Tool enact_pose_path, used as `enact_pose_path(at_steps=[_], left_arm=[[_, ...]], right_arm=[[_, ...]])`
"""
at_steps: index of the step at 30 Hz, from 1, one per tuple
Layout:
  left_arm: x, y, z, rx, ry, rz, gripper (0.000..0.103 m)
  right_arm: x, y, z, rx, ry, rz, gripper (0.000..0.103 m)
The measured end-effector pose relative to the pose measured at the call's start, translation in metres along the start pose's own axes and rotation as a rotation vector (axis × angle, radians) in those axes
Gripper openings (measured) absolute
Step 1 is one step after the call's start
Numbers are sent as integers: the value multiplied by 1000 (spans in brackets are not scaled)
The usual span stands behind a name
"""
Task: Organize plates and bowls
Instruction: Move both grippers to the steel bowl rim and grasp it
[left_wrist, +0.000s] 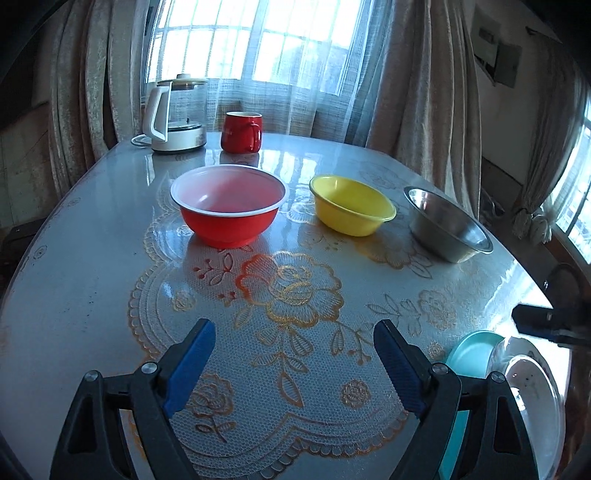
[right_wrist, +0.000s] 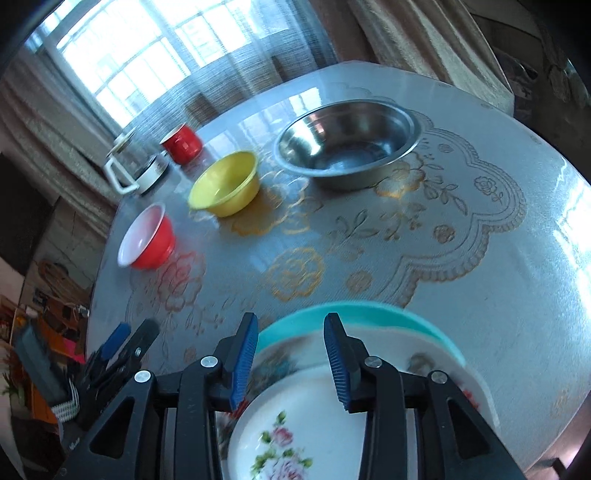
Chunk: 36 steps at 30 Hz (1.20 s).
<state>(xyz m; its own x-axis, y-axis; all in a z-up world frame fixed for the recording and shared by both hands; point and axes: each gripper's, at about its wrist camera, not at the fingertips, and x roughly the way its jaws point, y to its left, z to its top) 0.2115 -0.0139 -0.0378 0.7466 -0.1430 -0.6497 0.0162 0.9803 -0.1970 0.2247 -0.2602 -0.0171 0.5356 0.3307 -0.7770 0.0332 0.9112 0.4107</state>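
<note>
Three bowls stand in a row across the table: a red bowl (left_wrist: 229, 210) with a white inside, a yellow bowl (left_wrist: 351, 205) and a steel bowl (left_wrist: 447, 225). My left gripper (left_wrist: 294, 326) hangs wide open over the lace mat in front of them, with nothing between its fingers. In the right wrist view, a stack of plates lies at the near edge: a teal plate (right_wrist: 354, 310) at the bottom, a large white floral plate (right_wrist: 388, 343) on it, and a small floral plate (right_wrist: 295, 435) on top. My right gripper (right_wrist: 292, 318) hovers over the stack, jaws apart, gripping nothing.
A red mug (left_wrist: 242, 133) and a glass kettle (left_wrist: 173, 114) on a white base stand at the far end by the curtained window. The table (left_wrist: 92, 258) is round, with a glossy lace-patterned cover. The table edge runs close to the plate stack (left_wrist: 532, 384).
</note>
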Motion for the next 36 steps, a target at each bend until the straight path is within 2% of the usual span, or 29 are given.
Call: enact_pose_path(at_steps=[5,9,11,15,17,22,25,31,36], left_arm=[[5,0,0,-2,28,15,89],[14,-1,0,-12,65,46,89],[18,-4,0,-6,83,52,89],[22,-11,7,3,105,64,89],[23,-16,12,9,102,79,89],[26,-31,24,38,109,74,89],[30,-41,30,54,121,64,89],[38,-57,43,68,134,44,89],[45,-66,56,63,139,18,89]], right_arm=[[-3,-31,20,86,1,20,38],[-7,-48,36,83,-23,-15,39],[-5,-58,48,79,-28,-47,42],[3,-80,72,118,-23,-35,47],[8,-90,85,135,-27,-21,54],[14,-109,117,159,-85,6,56],[20,-115,131,168,-112,-8,57],[50,-116,149,153,-62,-6,57],[67,-114,152,147,-66,-3,56]])
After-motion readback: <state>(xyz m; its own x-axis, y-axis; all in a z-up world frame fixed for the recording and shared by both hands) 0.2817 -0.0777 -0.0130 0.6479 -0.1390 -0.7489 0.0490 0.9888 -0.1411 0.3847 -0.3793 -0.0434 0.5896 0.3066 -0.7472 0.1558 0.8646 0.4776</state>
